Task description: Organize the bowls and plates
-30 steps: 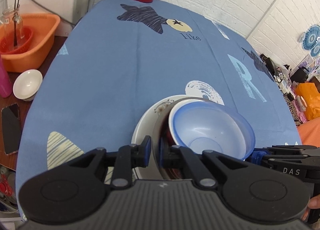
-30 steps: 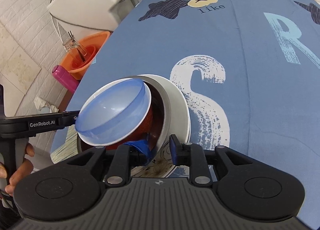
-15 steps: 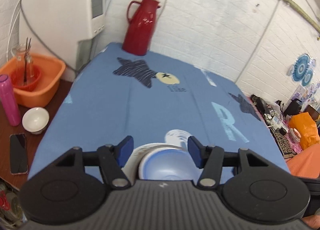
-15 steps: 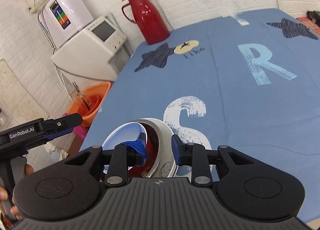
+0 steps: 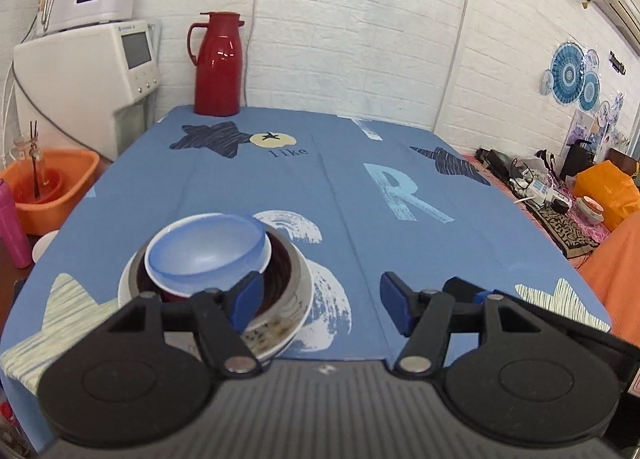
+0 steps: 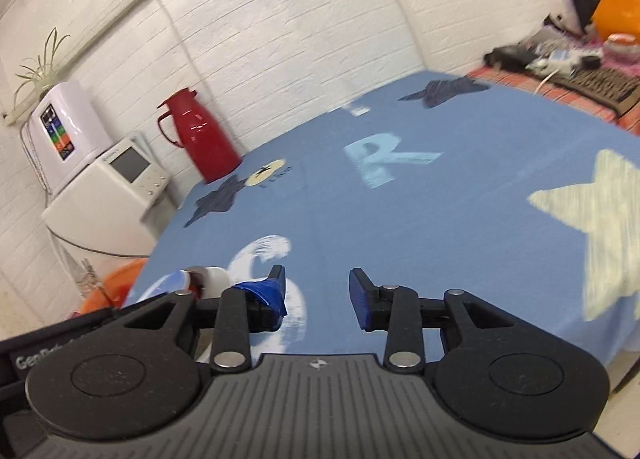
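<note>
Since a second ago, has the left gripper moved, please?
Yes. The left gripper opened and drew back from the blue bowl, no longer gripping the stack.

You have one stack on the tablecloth [image 5: 280, 187]: one blue bowl [image 5: 204, 255], one dark red bowl [image 5: 280, 263] beneath it, one white plate [image 5: 296, 311] at the bottom. Also count one red thermos [image 5: 218, 63], one orange basin [image 5: 60, 187], two grippers.

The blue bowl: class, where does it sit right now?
In the left wrist view, the blue bowl sits lower left, tilted inside a dark red bowl on the white plate, just ahead of the open left gripper.
</note>
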Demonstrator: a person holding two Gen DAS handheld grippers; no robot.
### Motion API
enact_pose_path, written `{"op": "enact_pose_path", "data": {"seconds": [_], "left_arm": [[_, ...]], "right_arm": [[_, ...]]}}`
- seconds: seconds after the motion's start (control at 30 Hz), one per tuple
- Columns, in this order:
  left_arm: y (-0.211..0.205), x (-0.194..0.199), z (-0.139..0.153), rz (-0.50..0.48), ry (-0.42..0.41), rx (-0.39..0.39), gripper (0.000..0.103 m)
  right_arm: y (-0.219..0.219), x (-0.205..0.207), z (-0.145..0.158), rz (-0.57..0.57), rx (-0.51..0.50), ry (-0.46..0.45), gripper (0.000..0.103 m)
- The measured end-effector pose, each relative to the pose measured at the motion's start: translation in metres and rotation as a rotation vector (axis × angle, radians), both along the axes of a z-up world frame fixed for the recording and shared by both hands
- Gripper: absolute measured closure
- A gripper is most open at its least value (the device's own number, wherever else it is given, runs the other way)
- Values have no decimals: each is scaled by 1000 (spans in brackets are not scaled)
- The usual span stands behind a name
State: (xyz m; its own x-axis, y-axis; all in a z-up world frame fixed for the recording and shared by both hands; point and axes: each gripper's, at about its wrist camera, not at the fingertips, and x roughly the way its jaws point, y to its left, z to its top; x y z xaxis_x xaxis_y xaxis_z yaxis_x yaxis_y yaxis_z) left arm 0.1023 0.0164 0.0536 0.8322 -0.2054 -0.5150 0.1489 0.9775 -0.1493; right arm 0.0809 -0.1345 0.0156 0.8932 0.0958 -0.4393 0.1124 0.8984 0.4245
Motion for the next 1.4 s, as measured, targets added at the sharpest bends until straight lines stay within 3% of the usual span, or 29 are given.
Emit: {"op": "enact_pose_path", "data": {"seconds": [0.23,0.5,0.87,1.17,1.4], "left_arm": [[-10,-49,-29,-17,36,37,40],[-12,-91,-51,-4,14,94,40],[-14,-96,-83,10,78,124,40],[-15,-107,-78,22,37,133,40],[-7,-114,-68,69,-6,114,33]], "right_arm": [[-4,-37,-23,35,20,29,81],[11,-82,-34,1,-146,7,79],[7,-108,-59,-19,-220,40,77],[8,-113,-64,9,-198,44,75],[9,-113,-65,24,-179,44,74]]}}
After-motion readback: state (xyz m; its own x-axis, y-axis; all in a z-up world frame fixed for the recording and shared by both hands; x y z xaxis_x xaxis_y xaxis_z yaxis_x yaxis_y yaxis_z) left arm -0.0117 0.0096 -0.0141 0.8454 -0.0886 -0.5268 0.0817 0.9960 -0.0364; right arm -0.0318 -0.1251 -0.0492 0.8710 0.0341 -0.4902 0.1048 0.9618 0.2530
